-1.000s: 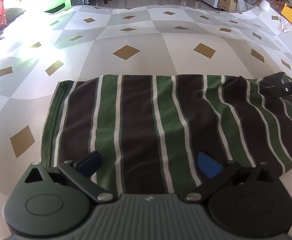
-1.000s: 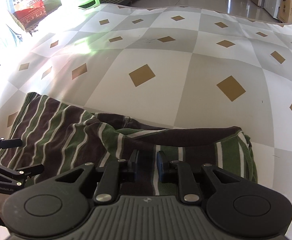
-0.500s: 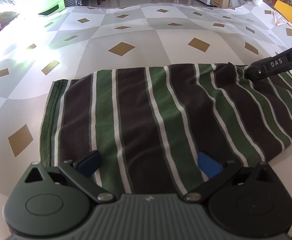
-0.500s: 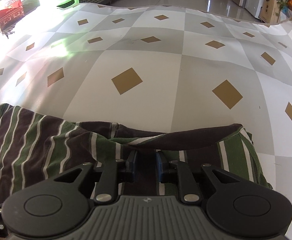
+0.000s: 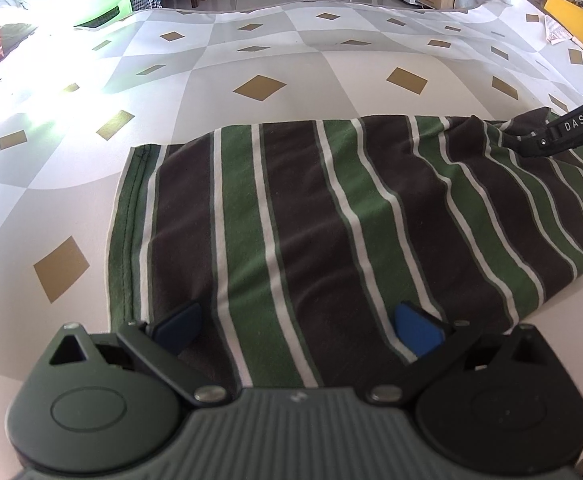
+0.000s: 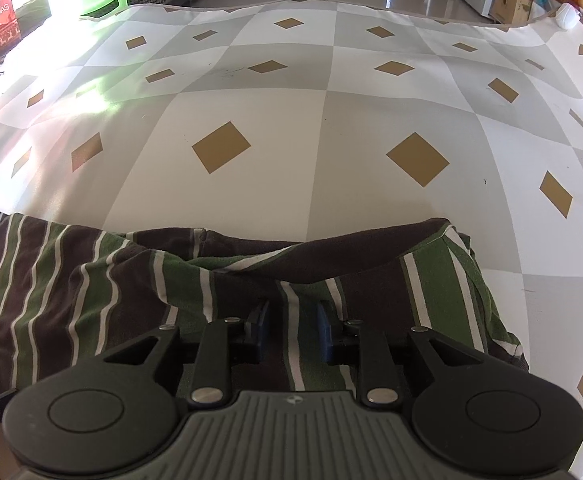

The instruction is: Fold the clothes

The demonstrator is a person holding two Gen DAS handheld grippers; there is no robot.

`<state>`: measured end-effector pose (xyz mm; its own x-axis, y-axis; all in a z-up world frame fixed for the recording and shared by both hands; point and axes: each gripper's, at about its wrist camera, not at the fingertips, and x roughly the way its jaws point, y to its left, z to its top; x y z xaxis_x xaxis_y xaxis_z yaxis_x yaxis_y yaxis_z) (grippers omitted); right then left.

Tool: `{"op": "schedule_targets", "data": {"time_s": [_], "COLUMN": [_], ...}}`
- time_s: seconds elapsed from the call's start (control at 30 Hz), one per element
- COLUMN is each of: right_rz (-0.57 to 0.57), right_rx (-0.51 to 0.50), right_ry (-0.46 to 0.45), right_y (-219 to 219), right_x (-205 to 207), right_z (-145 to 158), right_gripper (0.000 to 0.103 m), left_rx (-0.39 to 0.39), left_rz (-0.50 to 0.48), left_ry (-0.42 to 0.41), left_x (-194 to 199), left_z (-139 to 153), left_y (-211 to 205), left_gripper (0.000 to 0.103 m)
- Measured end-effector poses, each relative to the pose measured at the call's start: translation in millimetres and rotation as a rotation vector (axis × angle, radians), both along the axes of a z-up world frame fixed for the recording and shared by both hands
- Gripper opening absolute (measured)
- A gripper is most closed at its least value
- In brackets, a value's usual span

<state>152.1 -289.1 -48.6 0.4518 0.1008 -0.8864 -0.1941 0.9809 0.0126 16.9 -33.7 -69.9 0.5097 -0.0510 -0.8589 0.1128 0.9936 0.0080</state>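
Green, brown and white striped garment (image 5: pixel 331 216) lies across the centre of a checked tablecloth (image 5: pixel 259 60) with gold diamonds. Left gripper (image 5: pixel 297 326) at the bottom of its frame — blue pads (image 5: pixel 415 330) spread wide over the cloth's near edge, gripping nothing. Right gripper (image 6: pixel 289 332) low in its frame, over the bunched right end — jaws narrow, just been opening, a fold of fabric between them, pads not pressing.

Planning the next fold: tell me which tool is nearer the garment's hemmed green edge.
Left. The left tool hovers open over the striped garment beside its hemmed green edge; the right tool works the opposite end.
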Motion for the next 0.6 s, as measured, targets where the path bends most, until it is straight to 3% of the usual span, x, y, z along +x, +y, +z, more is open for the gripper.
{"op": "schedule_targets", "data": {"time_s": [0.23, 0.37, 0.6], "right_rz": [-0.02, -0.02, 0.049], "right_rx": [-0.068, -0.097, 0.018], "right_ry": [-0.014, -0.086, -0.076], "right_y": [10.0, 17.0, 41.2], "right_x": [-27.7, -43.3, -72.2], "right_z": [1.4, 15.1, 25.1], "right_gripper": [0.037, 0.043, 0.044], "left_rx": [-0.009, -0.007, -0.037], "left_rz": [0.028, 0.047, 0.128], "left_ry": [0.025, 0.04, 0.077], "left_x": [-11.5, -16.4, -20.4], "left_z": [3.4, 6.1, 9.9], "left_y": [14.7, 16.5, 25.1], "left_gripper": [0.103, 0.103, 0.103]}}
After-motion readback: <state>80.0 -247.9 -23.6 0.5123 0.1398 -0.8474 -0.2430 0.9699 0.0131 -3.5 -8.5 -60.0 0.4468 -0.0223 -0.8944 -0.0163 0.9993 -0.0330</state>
